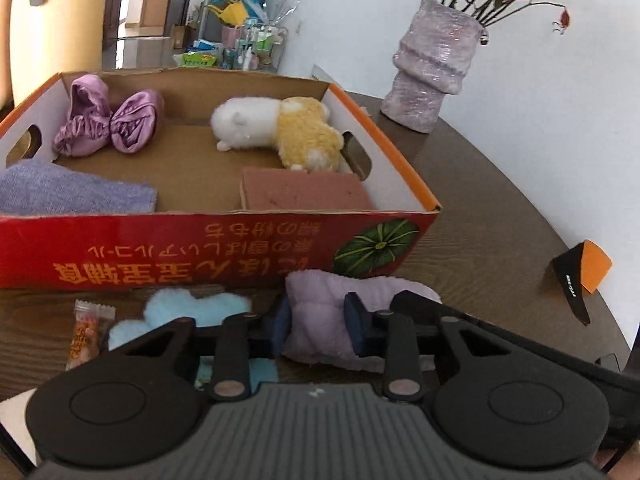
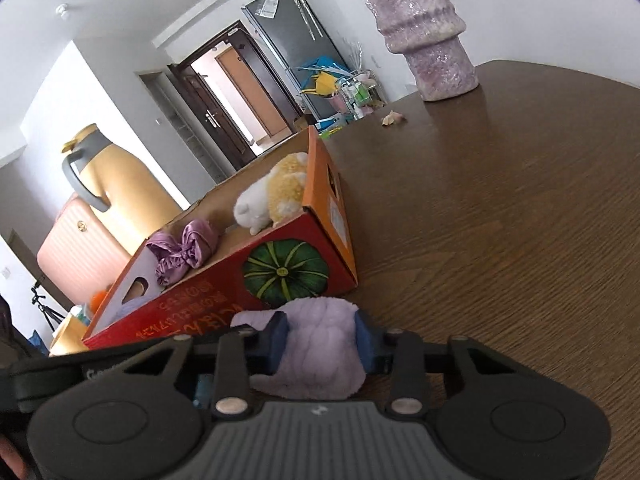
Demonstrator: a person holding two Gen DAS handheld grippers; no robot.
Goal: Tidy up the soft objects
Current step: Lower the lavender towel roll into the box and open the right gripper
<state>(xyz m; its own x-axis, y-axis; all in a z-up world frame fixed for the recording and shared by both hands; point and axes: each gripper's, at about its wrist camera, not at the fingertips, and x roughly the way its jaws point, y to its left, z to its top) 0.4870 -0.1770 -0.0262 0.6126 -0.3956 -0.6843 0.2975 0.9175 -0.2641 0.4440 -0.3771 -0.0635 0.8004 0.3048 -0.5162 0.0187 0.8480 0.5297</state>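
Both tongs pinch the lilac cloth [image 1: 320, 320] lying on the tabletop [image 1: 500, 216] just in front of the box [image 1: 224, 248]. The left tongs [image 1: 318, 326] and right tongs [image 2: 322, 340] each point downward, pads pressed into its pile. The cloth's near edge is hidden behind the tongs. A blue cloth [image 1: 192, 312] beside it is partly covered.

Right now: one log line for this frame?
left gripper: shut on lilac towel | right gripper: shut on lilac towel | towel on table, outside box

Home: fridge [image 2: 288, 36], wooden table [image 2: 500, 220], flower vase [image 1: 434, 68].
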